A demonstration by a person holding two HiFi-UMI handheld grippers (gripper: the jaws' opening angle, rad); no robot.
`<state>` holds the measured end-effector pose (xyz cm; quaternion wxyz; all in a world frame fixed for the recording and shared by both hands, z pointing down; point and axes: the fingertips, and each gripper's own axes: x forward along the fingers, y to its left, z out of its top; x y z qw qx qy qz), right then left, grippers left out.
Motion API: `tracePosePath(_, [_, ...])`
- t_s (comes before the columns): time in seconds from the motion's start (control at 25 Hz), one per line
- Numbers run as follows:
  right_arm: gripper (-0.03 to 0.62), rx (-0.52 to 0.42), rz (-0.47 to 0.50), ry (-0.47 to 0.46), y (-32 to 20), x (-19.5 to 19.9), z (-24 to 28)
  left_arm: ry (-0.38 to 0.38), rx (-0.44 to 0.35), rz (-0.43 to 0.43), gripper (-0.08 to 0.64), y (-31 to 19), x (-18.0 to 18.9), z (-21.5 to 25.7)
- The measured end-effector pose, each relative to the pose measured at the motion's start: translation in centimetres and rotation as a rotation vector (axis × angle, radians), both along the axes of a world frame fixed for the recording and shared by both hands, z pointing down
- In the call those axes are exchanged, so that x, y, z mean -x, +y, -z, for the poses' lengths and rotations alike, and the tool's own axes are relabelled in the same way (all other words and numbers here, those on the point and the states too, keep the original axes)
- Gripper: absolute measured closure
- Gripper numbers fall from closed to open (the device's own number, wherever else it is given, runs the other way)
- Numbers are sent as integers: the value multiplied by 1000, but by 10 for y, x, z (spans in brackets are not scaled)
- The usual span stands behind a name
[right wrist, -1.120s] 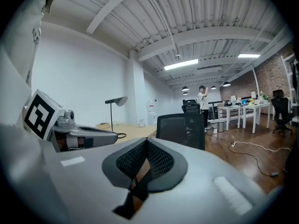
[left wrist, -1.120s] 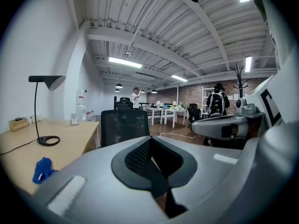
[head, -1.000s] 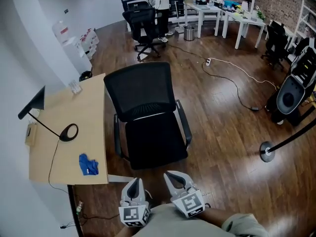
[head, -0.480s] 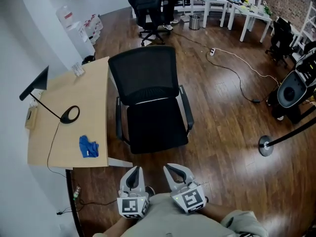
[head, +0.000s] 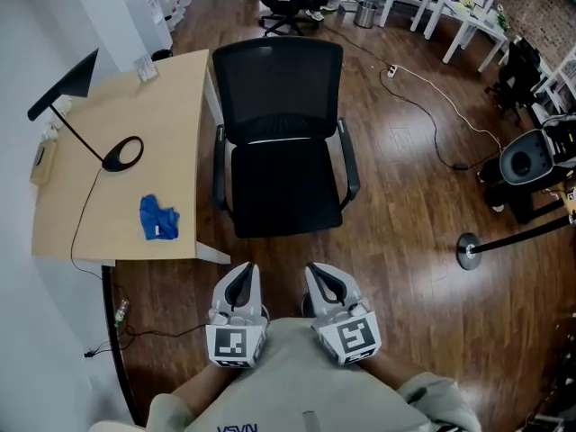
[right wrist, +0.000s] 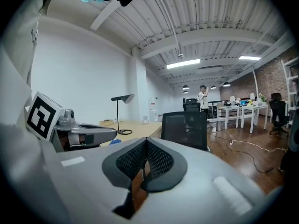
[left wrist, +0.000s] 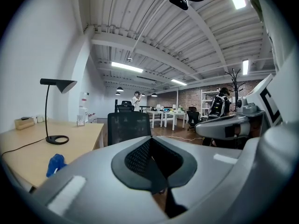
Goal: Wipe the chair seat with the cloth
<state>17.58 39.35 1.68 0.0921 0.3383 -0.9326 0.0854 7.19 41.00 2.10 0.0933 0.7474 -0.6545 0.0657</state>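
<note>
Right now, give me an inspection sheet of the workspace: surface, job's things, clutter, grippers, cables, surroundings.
Surface: black chair seat, nothing seen on it.
Job's things: blue cloth lies crumpled on the wooden desk, left of the chair; not picked up.
Clutter: desk lamp and a small box on the desk.
Grippers: left gripper and right gripper both have fingers together, holding nothing, close to the person and short of the chair.
Cables: lamp cord runs over the desk's near edge; white floor cable right of the chair.
Surroundings: wood floor, white tables, post base.
</note>
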Motion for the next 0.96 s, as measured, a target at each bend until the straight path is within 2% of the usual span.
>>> tracePosePath(0.2, [591, -4, -9, 2, 1, 11, 0, -3, -10, -7, 555, 2, 13, 2])
tracePosePath(0.96, [591, -23, 4, -19, 7, 1, 10, -26, -31, -9, 555, 11, 1, 11])
